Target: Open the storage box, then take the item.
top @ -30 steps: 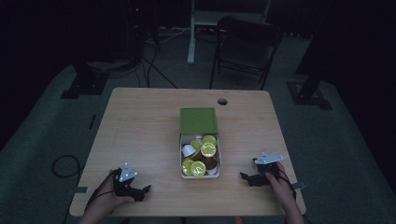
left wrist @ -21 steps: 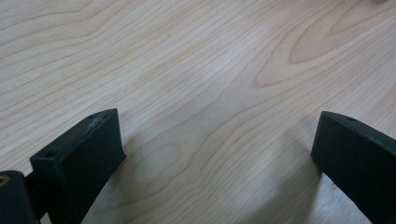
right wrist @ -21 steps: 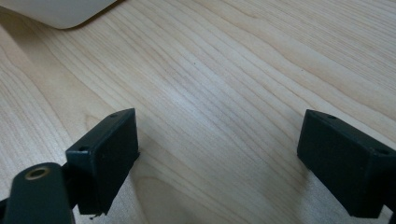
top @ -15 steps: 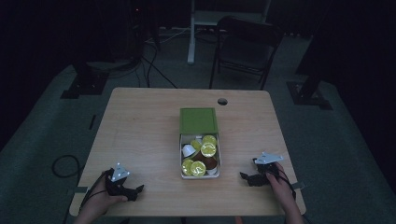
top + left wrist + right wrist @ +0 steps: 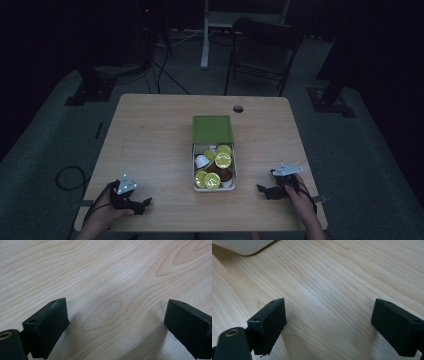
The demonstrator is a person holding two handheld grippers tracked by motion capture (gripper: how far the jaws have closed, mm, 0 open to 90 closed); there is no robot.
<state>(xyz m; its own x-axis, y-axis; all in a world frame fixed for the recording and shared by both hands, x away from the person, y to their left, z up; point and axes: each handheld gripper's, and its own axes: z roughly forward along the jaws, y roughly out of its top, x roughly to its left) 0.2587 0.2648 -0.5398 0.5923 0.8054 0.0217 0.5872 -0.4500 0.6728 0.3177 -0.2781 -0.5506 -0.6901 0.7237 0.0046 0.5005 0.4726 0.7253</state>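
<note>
Hands rest at the near edge of the pale wooden bench (image 5: pixel 150 135), each holding a black two-fingered gripper. The left gripper (image 5: pixel 145 204) lies low at the near left corner, pointing toward the middle of the bench; in the left gripper view its fingers (image 5: pixel 47 322) stand wide apart over bare wood grain with nothing between them, having just closed in a little. The right gripper (image 5: pixel 261 189) sits near the right edge, pointing left toward the box, and in the right gripper view its fingers (image 5: pixel 268 322) are likewise spread wide and empty, with a pale rounded corner of the box (image 5: pixel 244 246) at the top left. Between the two grippers and a little farther in, well apart from both, stands the white rectangular box (image 5: pixel 196 170) filled with round capsules, several with bright yellow-green foil lids (image 5: pixel 223 160) and some brown or white. Its green square lid (image 5: pixel 212 129) lies flat, touching the box's far end. Beyond the bench, on the dark floor, stand a folding chair (image 5: pixel 262 50) and trailing cables (image 5: pixel 165 75).
</note>
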